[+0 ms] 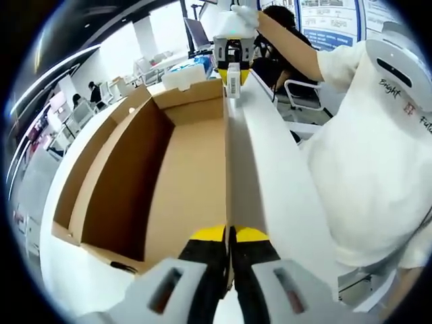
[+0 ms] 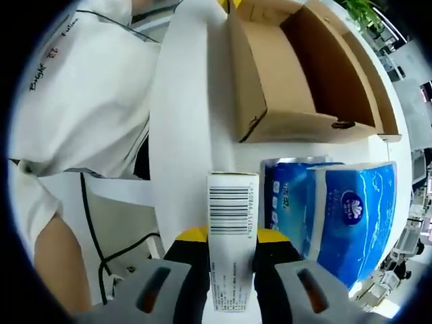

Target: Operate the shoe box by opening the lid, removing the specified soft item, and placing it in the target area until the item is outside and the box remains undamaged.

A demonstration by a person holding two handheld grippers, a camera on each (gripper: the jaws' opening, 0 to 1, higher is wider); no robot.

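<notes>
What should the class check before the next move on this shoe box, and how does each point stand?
1. Lid open: ok; the lid stands up from the shoe box.
2. Left gripper shut on the lid's edge: ok.
3. Right gripper shut on the lid's barcode end: ok.
4. Soft item out: ok; blue tissue packs lie beside the box.
5. Box emptied: cannot tell; the floor that shows is bare, but the near corner is hidden.
6. Box undamaged: cannot tell; a dark mark shows on one wall.
</notes>
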